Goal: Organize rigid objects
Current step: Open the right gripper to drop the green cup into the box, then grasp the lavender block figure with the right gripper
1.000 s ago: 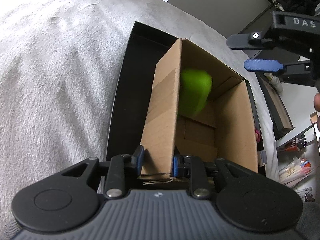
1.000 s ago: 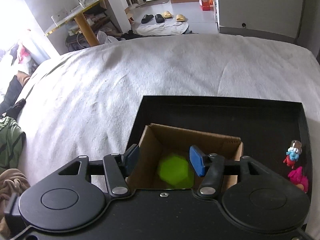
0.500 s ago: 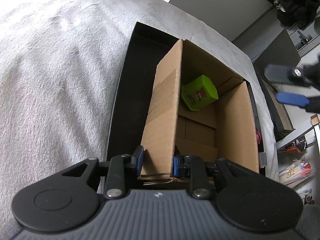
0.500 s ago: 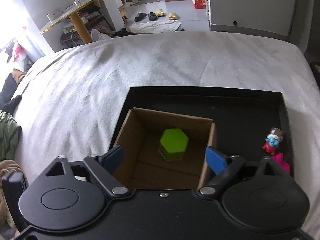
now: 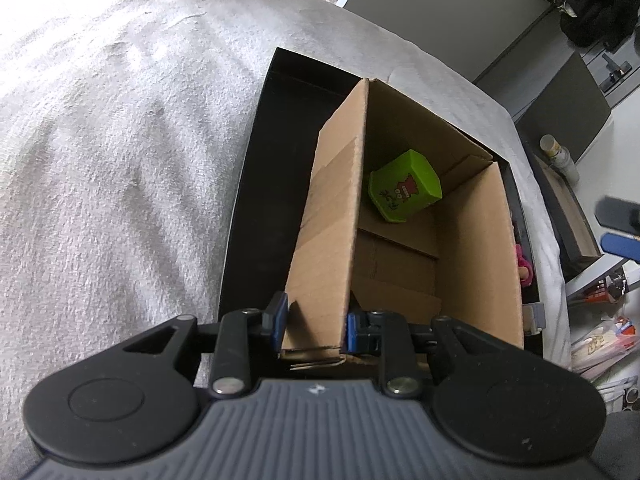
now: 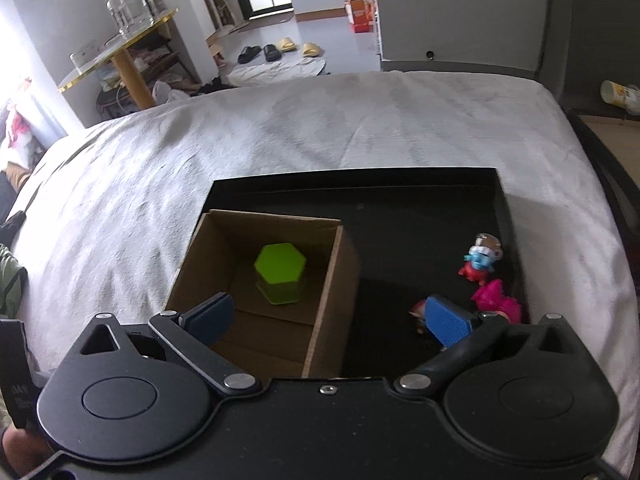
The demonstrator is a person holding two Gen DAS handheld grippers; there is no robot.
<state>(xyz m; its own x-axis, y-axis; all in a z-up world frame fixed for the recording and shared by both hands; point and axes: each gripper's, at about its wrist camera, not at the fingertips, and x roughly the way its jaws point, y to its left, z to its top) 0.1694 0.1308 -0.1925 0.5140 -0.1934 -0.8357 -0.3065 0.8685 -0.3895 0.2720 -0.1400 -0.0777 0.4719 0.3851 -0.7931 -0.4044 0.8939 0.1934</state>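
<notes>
Left wrist view: left gripper (image 5: 312, 326) is clamped on the cardboard box (image 5: 476, 248) wall, probably steadying it in the black tray (image 5: 256, 216). Green hexagonal box (image 5: 404, 192) lies tipped inside near the far corner.

Right wrist view: right gripper (image 6: 328, 316) hangs wide apart over the box, empty; the hexagon's top faces up, toy figures (image 6: 482, 260) sit loose on the tray

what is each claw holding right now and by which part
Left claw clamps the brown cardboard box by its near side wall's top edge. Right claw is open, holding nothing.
</notes>
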